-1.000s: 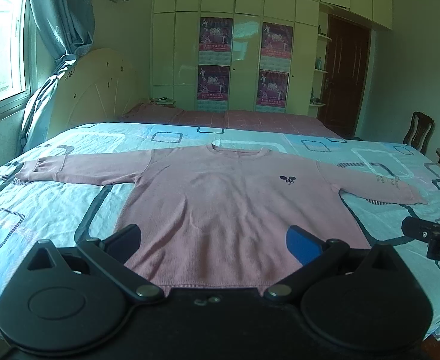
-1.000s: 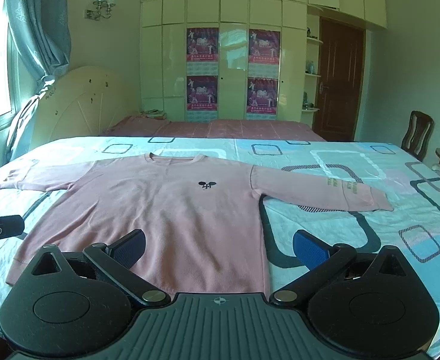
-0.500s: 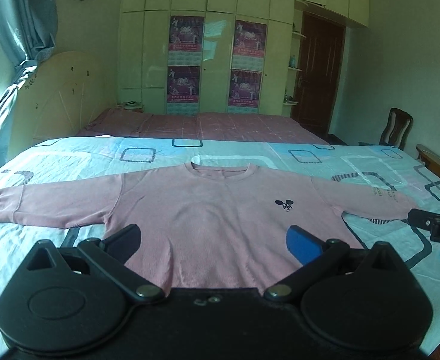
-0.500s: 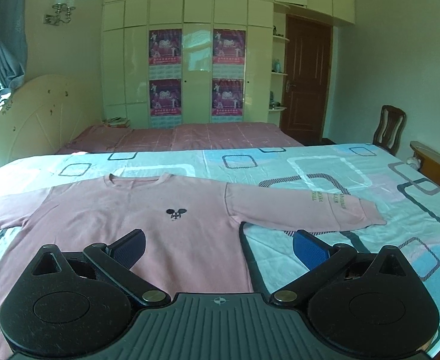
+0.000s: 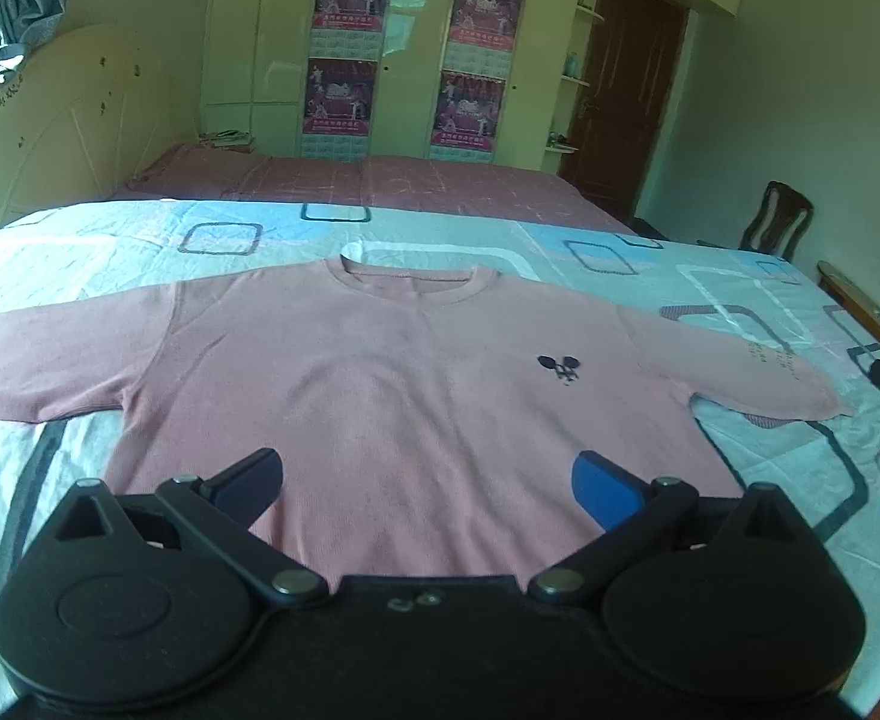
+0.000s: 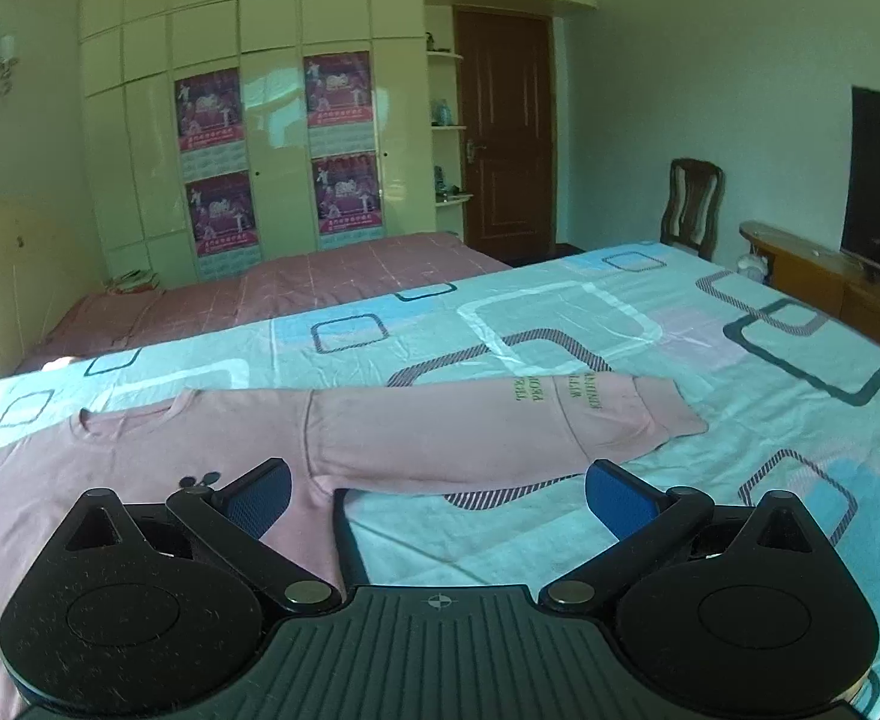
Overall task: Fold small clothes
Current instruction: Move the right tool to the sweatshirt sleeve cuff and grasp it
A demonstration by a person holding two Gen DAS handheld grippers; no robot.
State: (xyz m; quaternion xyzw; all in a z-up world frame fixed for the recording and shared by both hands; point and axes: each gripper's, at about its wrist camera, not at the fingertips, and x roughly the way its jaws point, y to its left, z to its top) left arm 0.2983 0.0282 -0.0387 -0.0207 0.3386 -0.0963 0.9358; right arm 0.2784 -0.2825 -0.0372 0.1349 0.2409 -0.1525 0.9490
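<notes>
Both pairs of fingers are spread wide, gripping nothing: the left gripper [image 5: 427,474] hangs over the hem end of the pink sweater [image 5: 392,384], the right gripper [image 6: 438,489] over its sleeve [image 6: 500,426]. Face up on the patterned bedsheet [image 6: 650,324], the sweater points its collar away, sleeves stretched sideways along the bed. Bare sheet lies beyond the cuff; a wooden chair [image 6: 691,204] stands farther off

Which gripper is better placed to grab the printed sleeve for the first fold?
Right. The right gripper is open and faces the printed sleeve directly. The left gripper, also open, sits over the pink sweater body, and that sleeve lies far to its right.
</notes>
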